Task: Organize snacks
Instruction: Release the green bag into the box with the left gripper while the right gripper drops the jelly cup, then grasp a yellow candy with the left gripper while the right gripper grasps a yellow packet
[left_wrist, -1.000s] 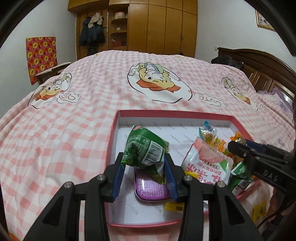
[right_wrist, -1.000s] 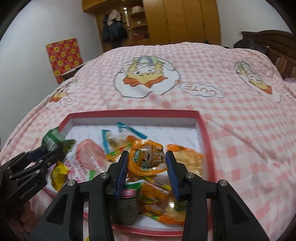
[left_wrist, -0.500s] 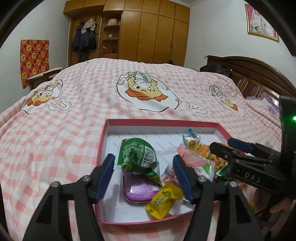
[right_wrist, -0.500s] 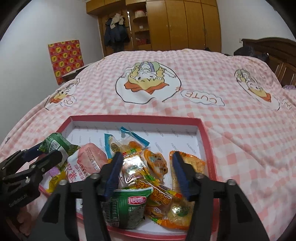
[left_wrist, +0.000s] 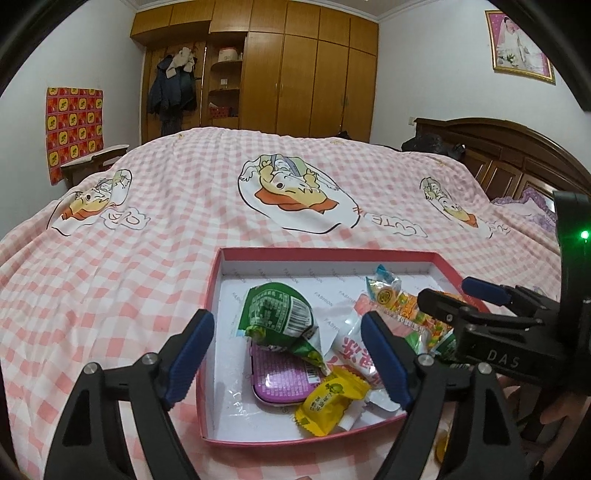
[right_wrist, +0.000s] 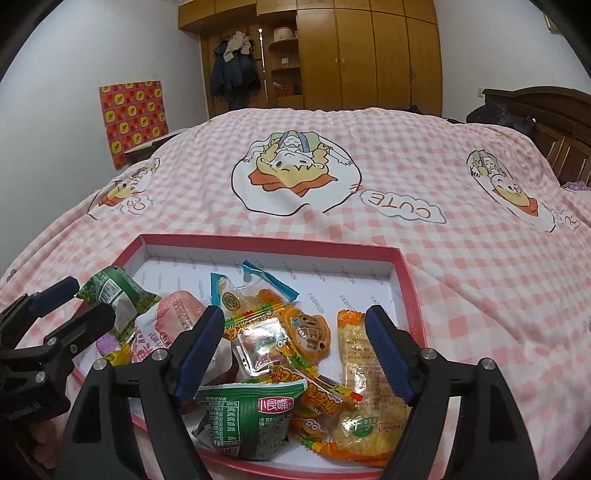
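A shallow red-rimmed box (left_wrist: 218, 280) (right_wrist: 404, 273) lies on the bed and holds several snack packets. In the left wrist view, a green packet (left_wrist: 277, 314) rests on a purple tin (left_wrist: 280, 376), with a yellow packet (left_wrist: 328, 398) and a white-pink packet (left_wrist: 354, 350) beside them. My left gripper (left_wrist: 288, 354) is open and empty above them. In the right wrist view, an orange jelly cup (right_wrist: 306, 332), a green packet (right_wrist: 251, 417) and an orange wafer packet (right_wrist: 362, 387) lie in the box. My right gripper (right_wrist: 295, 350) is open and empty over the pile.
The box sits on a pink checked bedspread (left_wrist: 147, 229) with cartoon prints. A wooden headboard (left_wrist: 509, 155) stands at the right, a wardrobe (left_wrist: 295, 74) at the back wall. A small yellow item (left_wrist: 441, 448) lies on the bedspread outside the box's near right corner.
Both grippers opened and drew back. The left let go of the green packet, now on the purple tin. The right let go of the orange jelly cup, now on the pile.
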